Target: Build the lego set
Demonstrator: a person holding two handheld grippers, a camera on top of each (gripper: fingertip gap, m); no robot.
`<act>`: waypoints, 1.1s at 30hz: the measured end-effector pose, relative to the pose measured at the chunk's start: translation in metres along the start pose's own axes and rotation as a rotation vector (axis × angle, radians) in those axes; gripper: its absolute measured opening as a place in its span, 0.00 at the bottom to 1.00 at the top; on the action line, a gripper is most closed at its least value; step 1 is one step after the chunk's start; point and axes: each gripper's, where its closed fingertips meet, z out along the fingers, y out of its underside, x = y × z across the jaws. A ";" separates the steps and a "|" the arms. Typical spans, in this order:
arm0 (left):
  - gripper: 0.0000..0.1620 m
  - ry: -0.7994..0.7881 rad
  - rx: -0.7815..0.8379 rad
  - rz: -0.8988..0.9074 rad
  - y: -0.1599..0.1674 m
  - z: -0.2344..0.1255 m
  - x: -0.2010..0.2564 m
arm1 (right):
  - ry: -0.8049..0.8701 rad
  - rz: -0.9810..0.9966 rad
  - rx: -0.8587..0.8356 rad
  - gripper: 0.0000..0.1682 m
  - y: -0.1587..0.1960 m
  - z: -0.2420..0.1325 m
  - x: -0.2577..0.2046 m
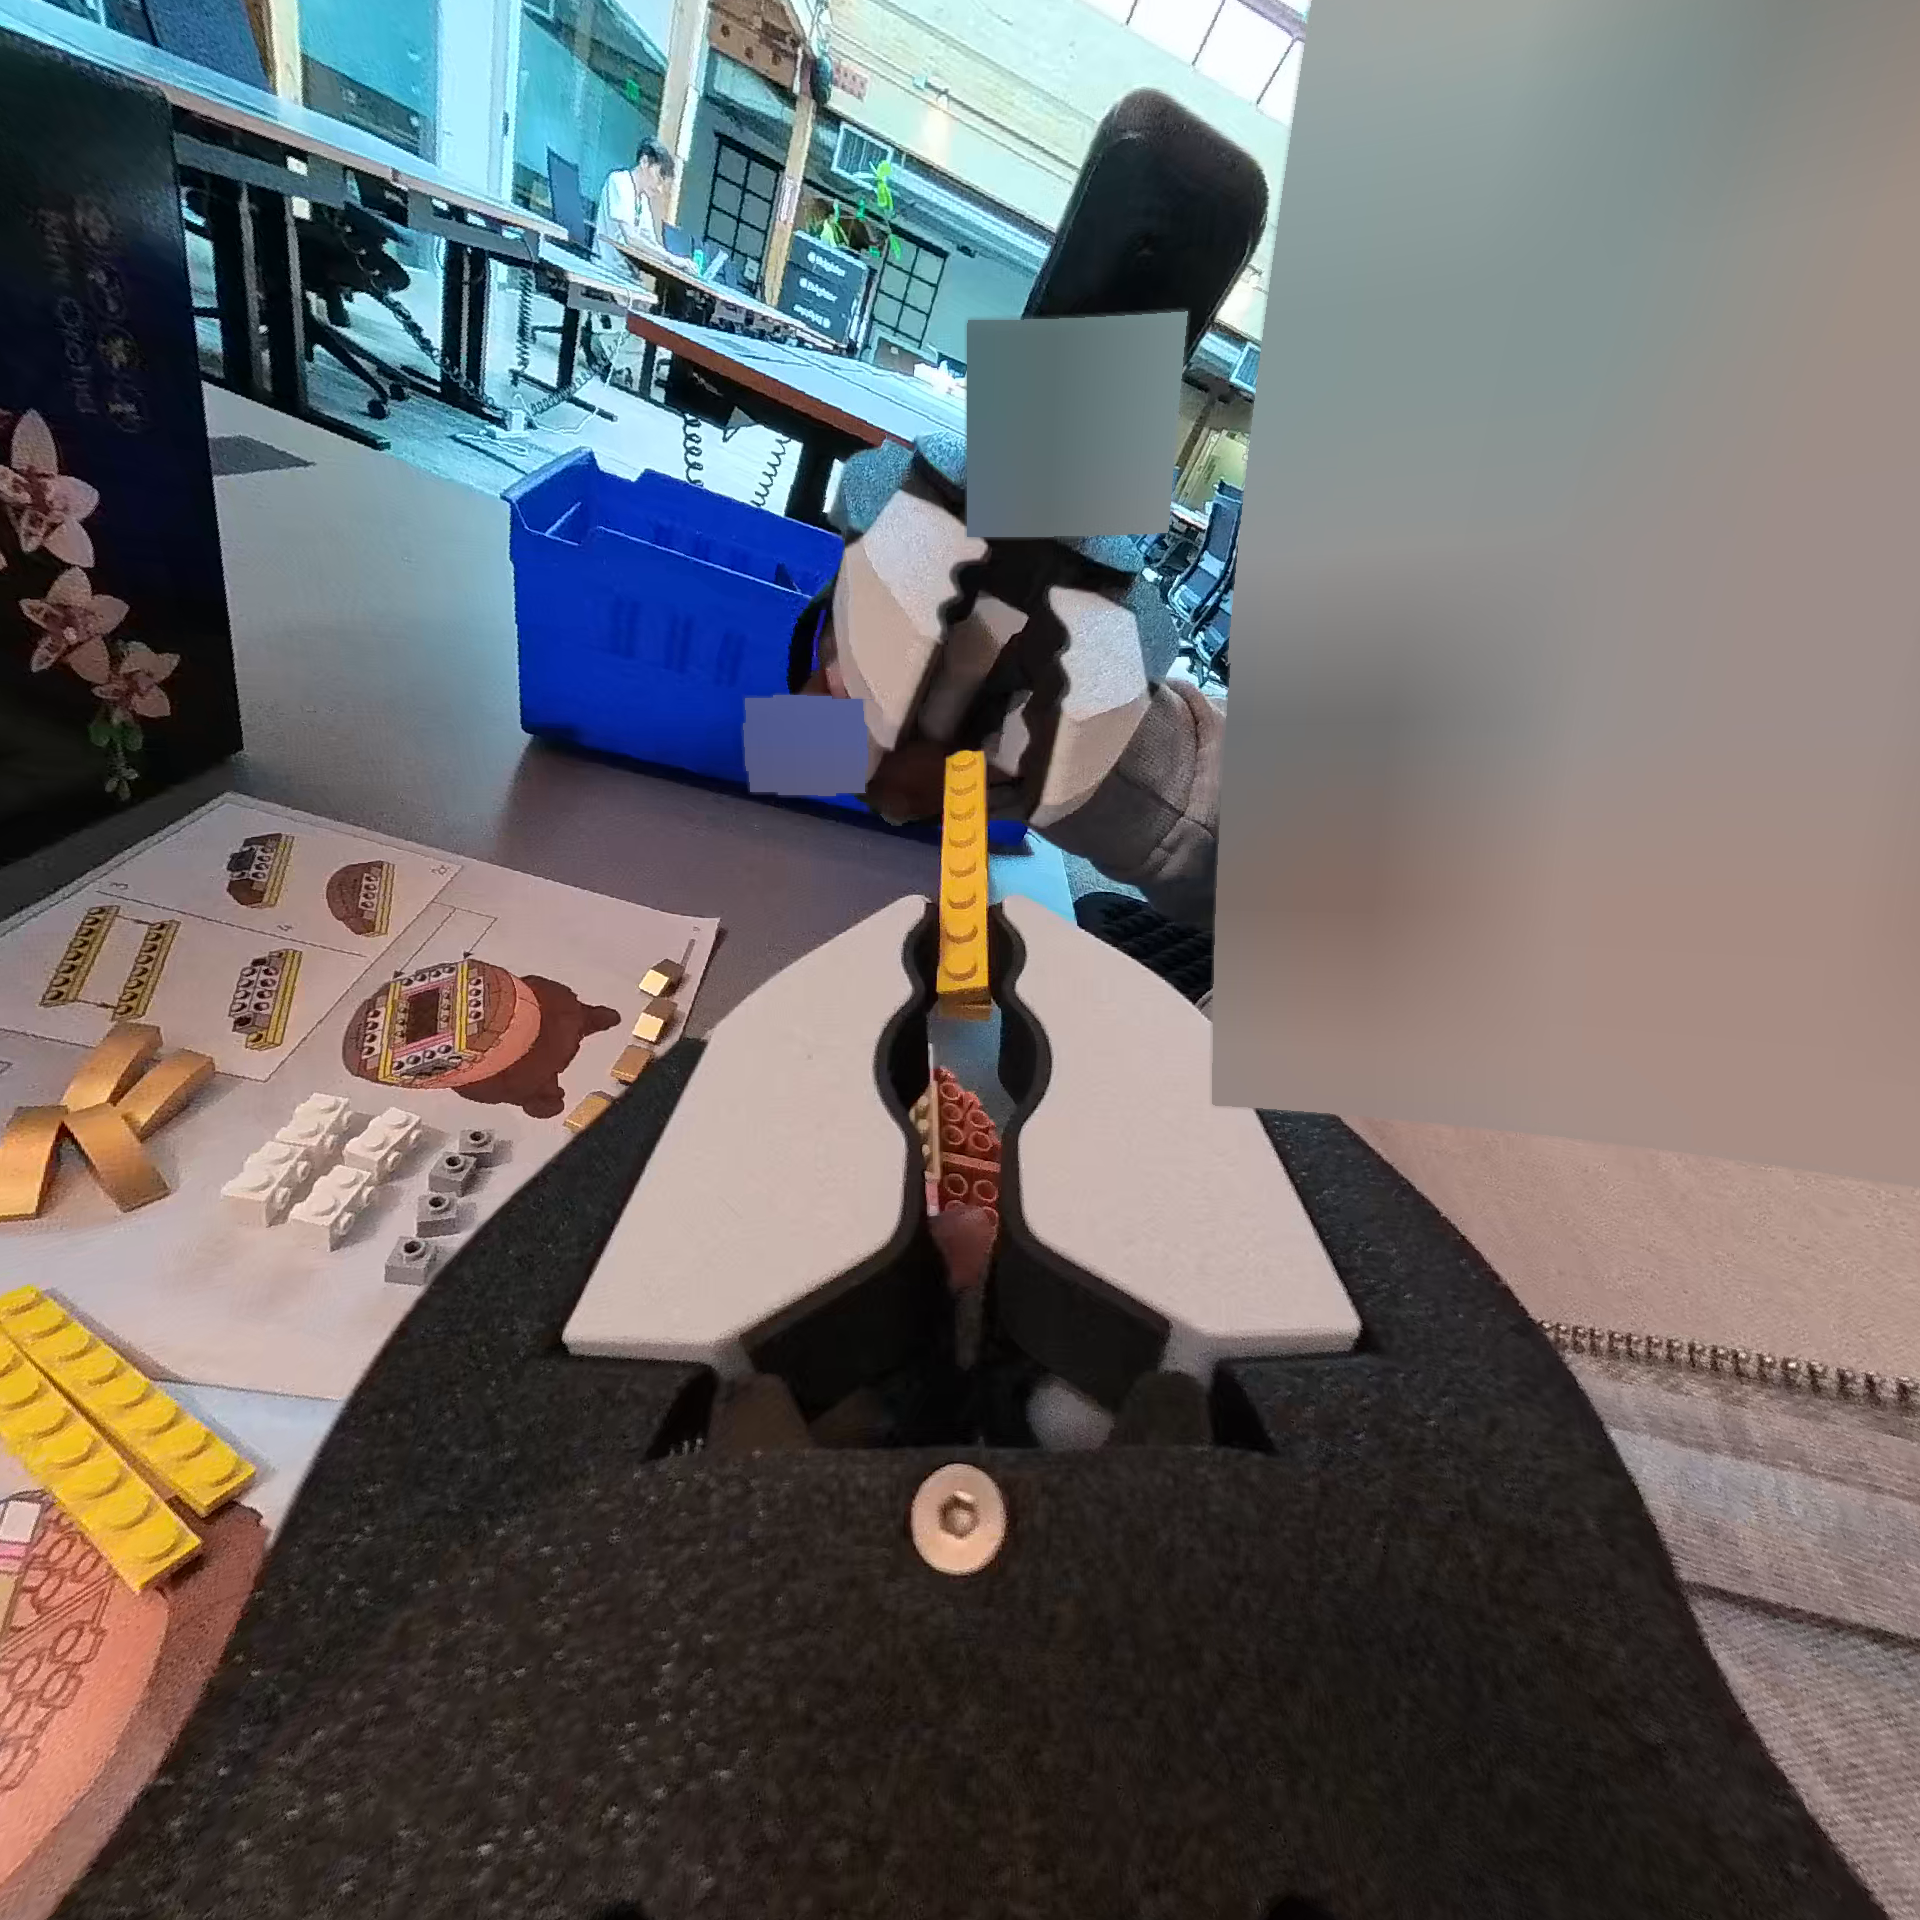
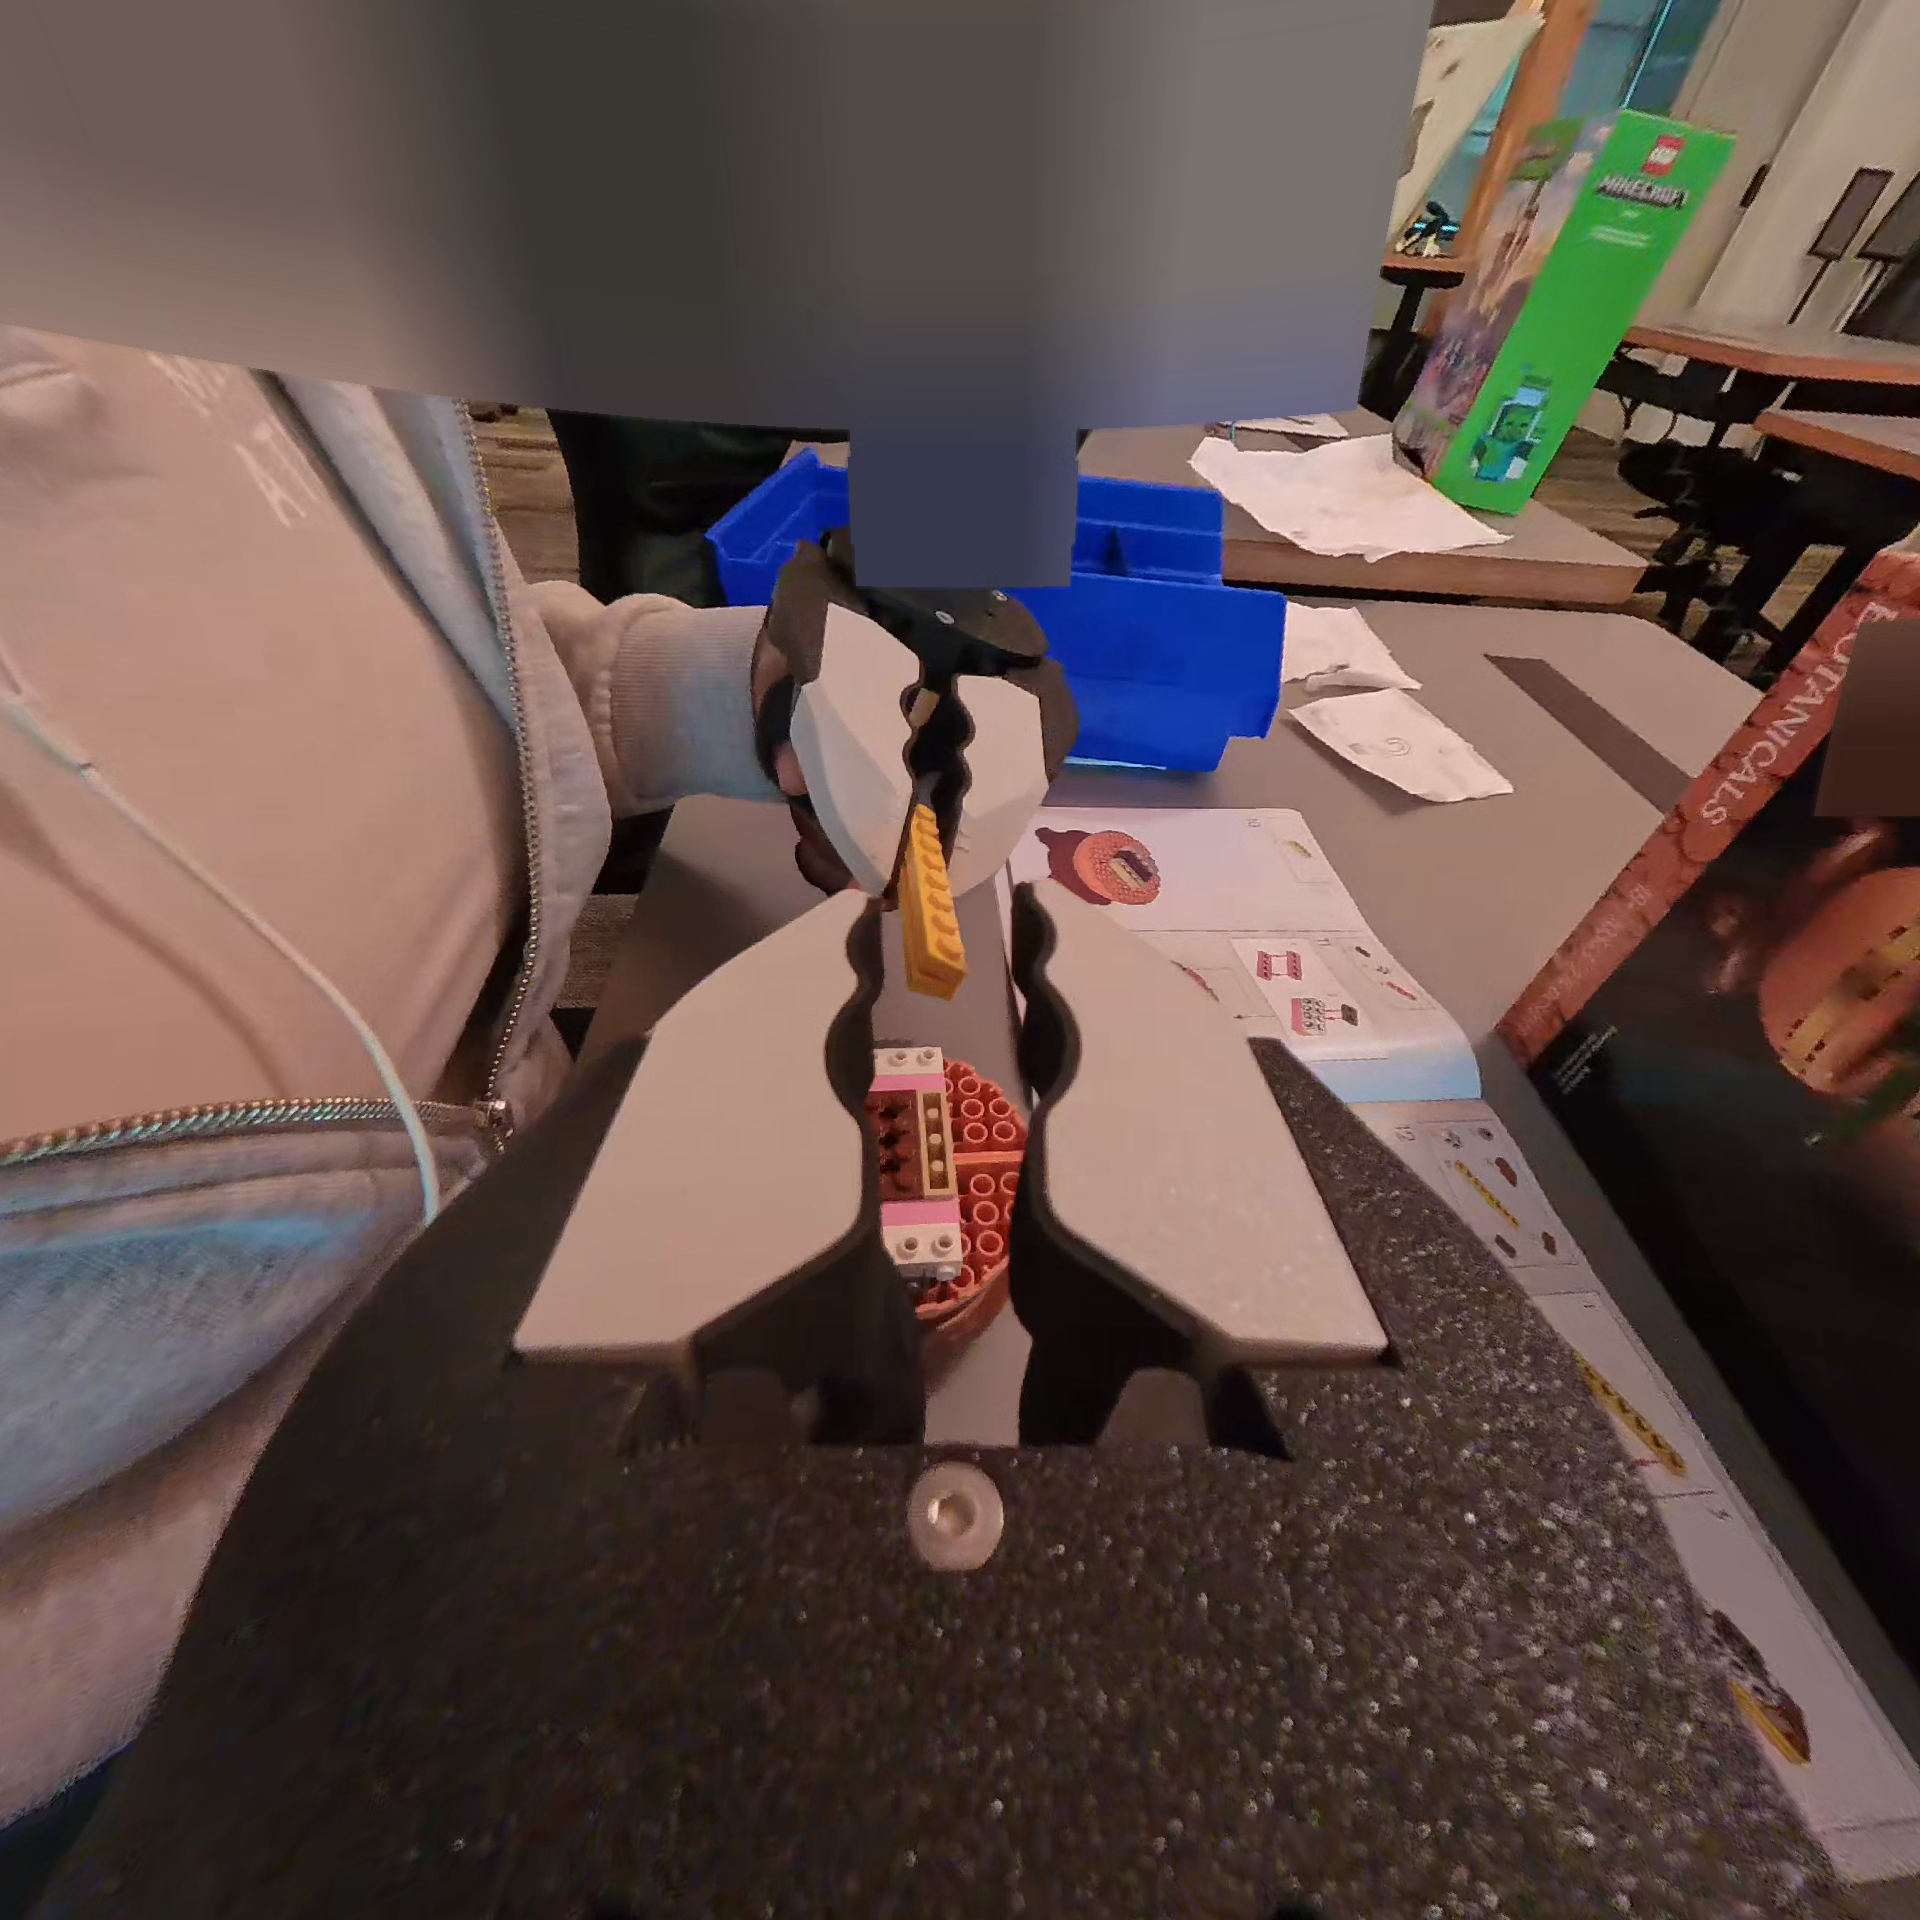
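We see the left gripper (image 1: 968, 914) clamped on a yellow strip (image 1: 962, 883), whose free end sits between the parted fingers of the right gripper (image 2: 937, 899). Below, half hidden, is perhaps a brown round base (image 2: 982, 1153). A blue bin (image 1: 644, 613) stands behind, with 2 spare strips (image 1: 104, 1423) aside.

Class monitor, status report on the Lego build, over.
Left claw shut on long yellow Lego plate. Right claw open around its other end. Round brown Lego base below. Nothing in between.

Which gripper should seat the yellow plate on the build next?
Left, probably. The left gripper is shut on the plate above the build; the right gripper is open and grips nothing.
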 end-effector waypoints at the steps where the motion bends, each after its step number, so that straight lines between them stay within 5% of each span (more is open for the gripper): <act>1: 0.05 0.002 0.000 -0.002 0.000 0.000 0.000 | 0.000 0.012 0.002 0.12 0.000 0.001 0.001; 6: 0.05 0.024 0.015 -0.054 -0.003 -0.001 0.002 | 0.000 0.019 0.009 0.14 0.001 0.003 0.000; 11: 0.04 0.142 0.107 -0.330 -0.013 -0.004 0.004 | 0.049 -0.254 -0.052 0.18 -0.001 0.003 -0.004; 17: 0.05 0.176 0.083 -0.400 -0.009 -0.003 0.006 | 0.048 -0.439 -0.097 0.08 -0.006 0.011 -0.001; 23: 0.05 0.218 0.106 -0.432 -0.015 -0.006 0.011 | -0.004 -0.393 -0.066 0.06 -0.009 0.014 -0.004; 28: 0.24 0.093 0.172 -0.118 -0.028 -0.016 0.008 | -0.006 -0.169 0.016 0.06 -0.013 0.011 0.004; 33: 0.13 -0.124 0.050 0.298 -0.024 -0.014 0.002 | -0.034 -0.071 0.049 0.06 -0.013 0.015 0.001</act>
